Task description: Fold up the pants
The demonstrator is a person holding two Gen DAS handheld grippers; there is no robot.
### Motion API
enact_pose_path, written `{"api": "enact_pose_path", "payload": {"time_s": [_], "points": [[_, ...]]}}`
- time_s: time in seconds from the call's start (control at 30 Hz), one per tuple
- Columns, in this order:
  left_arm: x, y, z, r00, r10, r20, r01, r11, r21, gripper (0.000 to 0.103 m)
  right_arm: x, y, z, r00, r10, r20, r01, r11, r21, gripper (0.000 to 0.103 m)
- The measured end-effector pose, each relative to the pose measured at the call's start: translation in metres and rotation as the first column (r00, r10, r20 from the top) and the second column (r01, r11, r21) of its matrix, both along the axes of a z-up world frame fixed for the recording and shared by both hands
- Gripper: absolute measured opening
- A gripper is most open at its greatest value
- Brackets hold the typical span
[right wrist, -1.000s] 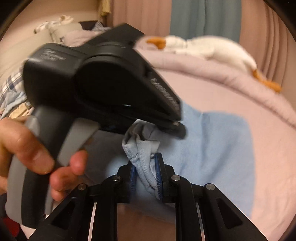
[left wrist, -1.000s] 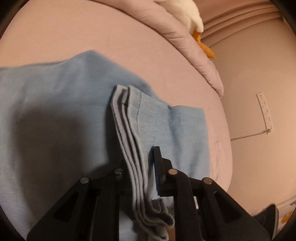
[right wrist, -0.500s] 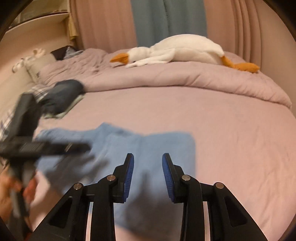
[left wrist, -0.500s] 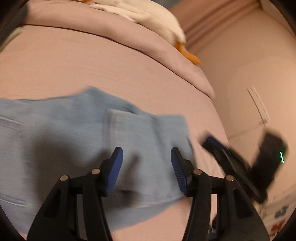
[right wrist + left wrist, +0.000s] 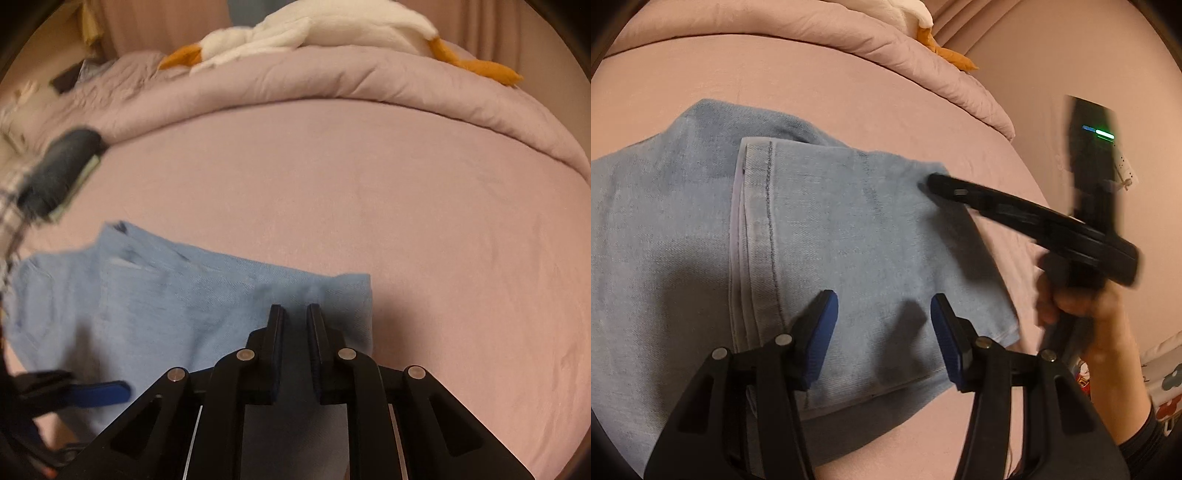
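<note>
Bed with a smooth pink fitted sheet [image 5: 369,192], bounded at its far side by a rolled mauve quilted duvet [image 5: 332,79] on which lies a white plush goose with orange beak and feet [image 5: 314,26]; pink curtains hang behind it. The folded light-blue denim pants [image 5: 849,240] lie flat on the sheet, a stitched hem edge [image 5: 753,229] running across the upper layer. Left gripper [image 5: 881,332]: black frame with blue-padded fingers [image 5: 820,328] spread wide apart above the pants, holding nothing. Right gripper [image 5: 295,332]: fingers [image 5: 275,332] drawn close with only a narrow gap between them and no cloth within it, poised over the right-hand edge of the pants. Left wrist view alone: the right gripper seen from the side, motion-blurred, its tip at the pants' far corner, held by the person's right hand [image 5: 1082,299]; a green indicator light [image 5: 1104,133] on its body; a white power strip [image 5: 1124,170] on the pink wall; a patterned cloth [image 5: 1167,376] at the lower right. Right wrist view alone: a dark rolled garment [image 5: 59,173] and checked fabric [image 5: 9,206] at the bed's left edge, both blurred; one blue finger pad of the left gripper at the lower left.
</note>
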State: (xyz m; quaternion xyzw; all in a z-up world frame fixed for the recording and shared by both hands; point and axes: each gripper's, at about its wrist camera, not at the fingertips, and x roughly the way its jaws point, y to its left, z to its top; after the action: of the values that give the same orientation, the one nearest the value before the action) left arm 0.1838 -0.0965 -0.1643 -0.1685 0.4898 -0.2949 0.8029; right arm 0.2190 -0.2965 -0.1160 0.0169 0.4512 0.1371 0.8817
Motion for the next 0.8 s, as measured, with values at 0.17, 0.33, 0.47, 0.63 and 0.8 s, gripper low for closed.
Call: {"api": "enact_pose_path", "payload": {"time_s": [0.17,0.33,0.47,0.63,0.8], "points": [[-0.004,0.000,0.000,1.000,0.016,-0.002,-0.016,1.000,-0.004,0.052,-0.059,0.003,0.024,0.993,0.062,0.098,-0.060,0.998,-0.021,0.014],[-0.013,-0.002,0.006,1.000,0.019,0.008,-0.020,1.000,0.020,0.052,-0.091,0.002,0.009,0.995,0.081,0.064,-0.075,0.993,-0.095,0.014],[-0.012,-0.008,0.007,1.000,0.020,0.020,-0.021,0.998,0.050,0.052,-0.105,0.000,-0.026,0.998,0.060,0.014,-0.057,0.988,-0.144,0.014],[-0.014,-0.016,0.009,0.999,0.008,0.052,-0.014,0.994,0.106,0.052,-0.113,-0.003,-0.024,0.998,0.019,0.055,-0.012,0.993,-0.117,0.014],[-0.012,-0.021,0.008,0.997,-0.011,0.077,0.000,0.989,0.145,0.052,-0.124,-0.012,-0.010,0.999,0.005,0.040,-0.003,0.999,-0.054,0.014]]}}
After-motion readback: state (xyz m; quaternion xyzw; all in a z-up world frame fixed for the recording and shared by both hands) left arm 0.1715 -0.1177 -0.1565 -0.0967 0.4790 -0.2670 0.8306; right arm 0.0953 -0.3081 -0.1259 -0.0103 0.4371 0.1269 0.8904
